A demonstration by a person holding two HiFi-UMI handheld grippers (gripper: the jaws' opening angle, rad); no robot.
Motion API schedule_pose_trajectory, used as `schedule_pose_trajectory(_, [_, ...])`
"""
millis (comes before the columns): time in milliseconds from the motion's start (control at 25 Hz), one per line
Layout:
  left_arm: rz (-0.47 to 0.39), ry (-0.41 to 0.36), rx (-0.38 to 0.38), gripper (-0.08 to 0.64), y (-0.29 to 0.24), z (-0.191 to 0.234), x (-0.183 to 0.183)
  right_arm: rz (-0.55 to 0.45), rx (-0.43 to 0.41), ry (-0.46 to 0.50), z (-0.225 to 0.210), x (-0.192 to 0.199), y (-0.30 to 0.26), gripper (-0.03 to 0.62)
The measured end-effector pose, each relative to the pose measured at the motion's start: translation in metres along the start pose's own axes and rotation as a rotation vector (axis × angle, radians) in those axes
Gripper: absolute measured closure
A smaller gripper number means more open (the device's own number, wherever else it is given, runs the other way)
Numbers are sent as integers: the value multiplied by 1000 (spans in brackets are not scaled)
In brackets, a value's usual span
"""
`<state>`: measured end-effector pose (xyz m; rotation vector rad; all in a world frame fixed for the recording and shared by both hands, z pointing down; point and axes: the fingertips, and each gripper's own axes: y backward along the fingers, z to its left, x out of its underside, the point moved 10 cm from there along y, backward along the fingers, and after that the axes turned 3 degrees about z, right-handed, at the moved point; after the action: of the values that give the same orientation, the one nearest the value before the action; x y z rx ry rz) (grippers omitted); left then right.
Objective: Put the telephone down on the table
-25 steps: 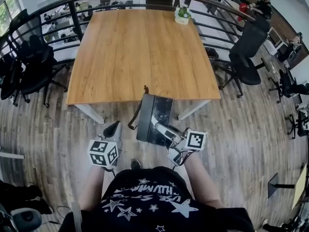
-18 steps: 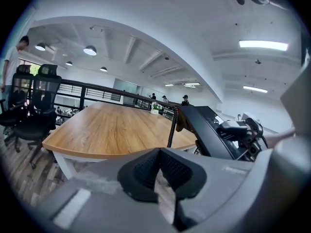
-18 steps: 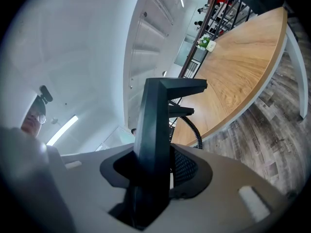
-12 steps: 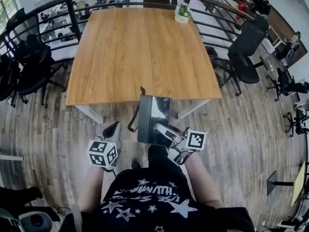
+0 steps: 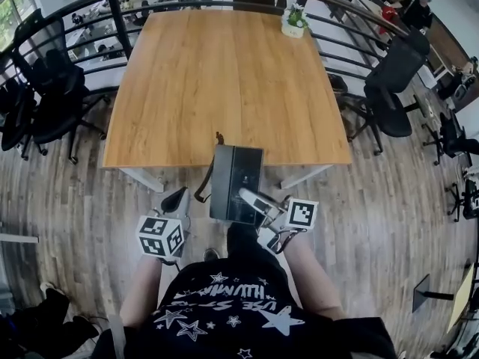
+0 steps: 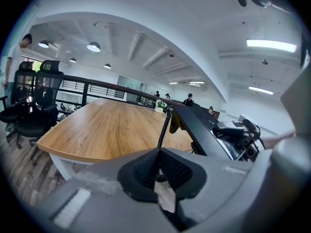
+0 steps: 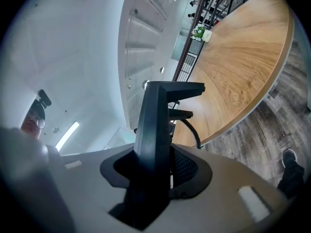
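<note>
The right gripper (image 5: 254, 199) clamps the telephone (image 5: 235, 172) by its near edge, likely so the far end meets the surface (image 5: 224, 73) at twelve o'clock first, while the left gripper (image 5: 174, 200) at nine o'clock is closed on nothing.

Black T-shirt (image 5: 224, 309) with white stars

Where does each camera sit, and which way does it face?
Head view: on the person's head, facing steeply down at table, telephone, left gripper and right gripper; shirt and arms show.
Left gripper view: on the left gripper, facing across the table; its shut jaws show.
Right gripper view: on the right gripper, tilted, facing the table; its jaws clamp the telephone.
All share table, telephone, plant.
</note>
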<state>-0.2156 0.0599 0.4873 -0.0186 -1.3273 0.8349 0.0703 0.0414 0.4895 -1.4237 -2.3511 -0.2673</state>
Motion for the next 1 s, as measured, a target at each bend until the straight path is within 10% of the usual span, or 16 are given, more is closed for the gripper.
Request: schedule_pose_trajectory(1000, [3, 22, -80, 558, -154, 30, -100, 71, -39, 7, -88, -188, -44, 428])
